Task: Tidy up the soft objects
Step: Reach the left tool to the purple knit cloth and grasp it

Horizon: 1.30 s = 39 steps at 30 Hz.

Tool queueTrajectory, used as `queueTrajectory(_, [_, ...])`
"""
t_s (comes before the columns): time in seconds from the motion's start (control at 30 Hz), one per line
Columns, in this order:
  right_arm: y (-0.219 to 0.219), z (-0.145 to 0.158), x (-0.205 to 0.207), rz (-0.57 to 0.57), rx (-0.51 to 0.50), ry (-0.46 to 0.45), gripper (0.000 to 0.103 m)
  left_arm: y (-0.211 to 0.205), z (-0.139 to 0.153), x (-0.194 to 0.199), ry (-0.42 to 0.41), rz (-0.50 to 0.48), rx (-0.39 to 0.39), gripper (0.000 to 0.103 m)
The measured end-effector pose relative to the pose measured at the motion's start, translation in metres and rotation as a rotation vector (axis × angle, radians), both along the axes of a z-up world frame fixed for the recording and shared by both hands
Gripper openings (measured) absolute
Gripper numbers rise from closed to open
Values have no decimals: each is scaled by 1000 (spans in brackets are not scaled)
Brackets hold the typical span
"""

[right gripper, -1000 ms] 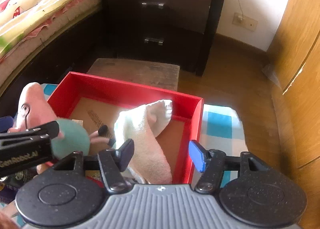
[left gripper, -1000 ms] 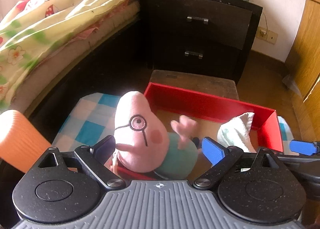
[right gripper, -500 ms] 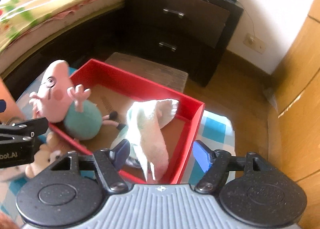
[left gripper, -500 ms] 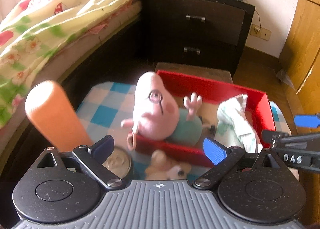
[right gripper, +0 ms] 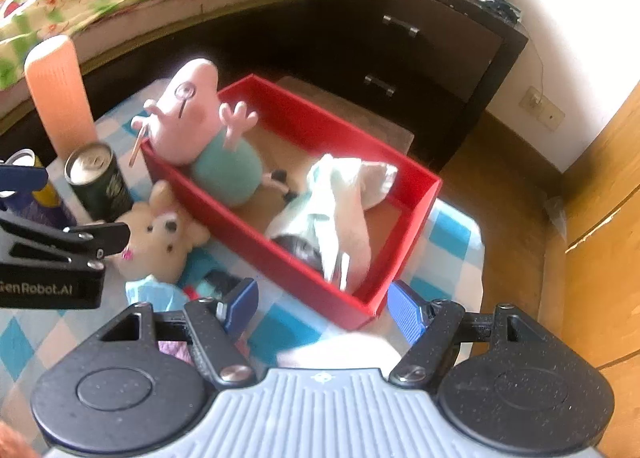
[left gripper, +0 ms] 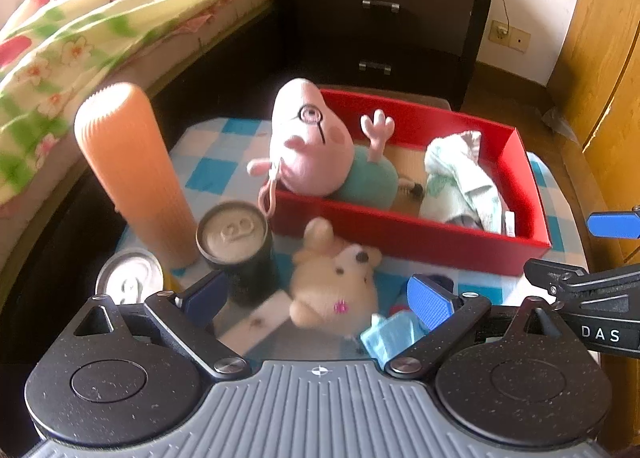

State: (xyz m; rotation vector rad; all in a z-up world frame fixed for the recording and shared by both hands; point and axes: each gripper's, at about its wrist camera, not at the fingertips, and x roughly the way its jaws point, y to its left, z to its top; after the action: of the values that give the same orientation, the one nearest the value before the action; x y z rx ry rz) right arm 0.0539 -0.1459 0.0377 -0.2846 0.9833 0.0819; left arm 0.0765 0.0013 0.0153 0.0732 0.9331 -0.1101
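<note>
A pink pig plush point(left gripper: 316, 150) in a teal shirt lies in the red box point(left gripper: 400, 236), its head over the left wall. A white towel point(left gripper: 460, 182) is crumpled at the box's right end. A beige bear plush point(left gripper: 336, 282) lies on the checked cloth in front of the box. My left gripper point(left gripper: 316, 298) hangs open above the bear, gripping nothing. My right gripper point(right gripper: 322, 308) is open before the box's near corner point(right gripper: 360, 298), nothing between its pads. The pig point(right gripper: 200, 118), towel point(right gripper: 340, 198) and bear point(right gripper: 164, 238) show in the right wrist view too.
An orange ribbed cylinder point(left gripper: 132, 174), a dark can point(left gripper: 234, 234) and a silver-topped can point(left gripper: 130, 282) stand left of the bear. A light blue cloth point(left gripper: 390, 334) lies by it. A dark nightstand point(left gripper: 380, 18) stands behind the box, a bed point(left gripper: 80, 38) at left, wooden doors point(right gripper: 600, 218) at right.
Both grippers have drawn back from the red box. The pig and towel stay in it. The right jaws stand wider than before. The bear and cans have come into view.
</note>
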Motion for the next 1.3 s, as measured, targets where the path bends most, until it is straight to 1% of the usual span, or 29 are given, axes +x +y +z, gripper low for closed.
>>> queueTrajectory(0.17, [1,-4,-9,9,12,26,50,0,-4,-9,18,-6,-1,93])
queueTrajectory(0.47, [1,-6,-33,24,29,38,50,3,-10,-20,56,-2,-28,94])
queueTrajectory(0.7, [-8,-12,-44,3,34,54,51,3,-19,-29,90,-8,-39,95])
queueTrajectory(1.0, [-14,-20,-54,13,29,75,51,-11,-34,-37,138,-26,-31,96])
queueTrajectory(1.13, [-23,-21,-58,-6,31,80,51,-23,-42,-41,167,-51,-38,96])
queueTrajectory(1.3, [-34,-21,-60,-26,43,83,51,-43,-51,-43,186,-81,-20,96])
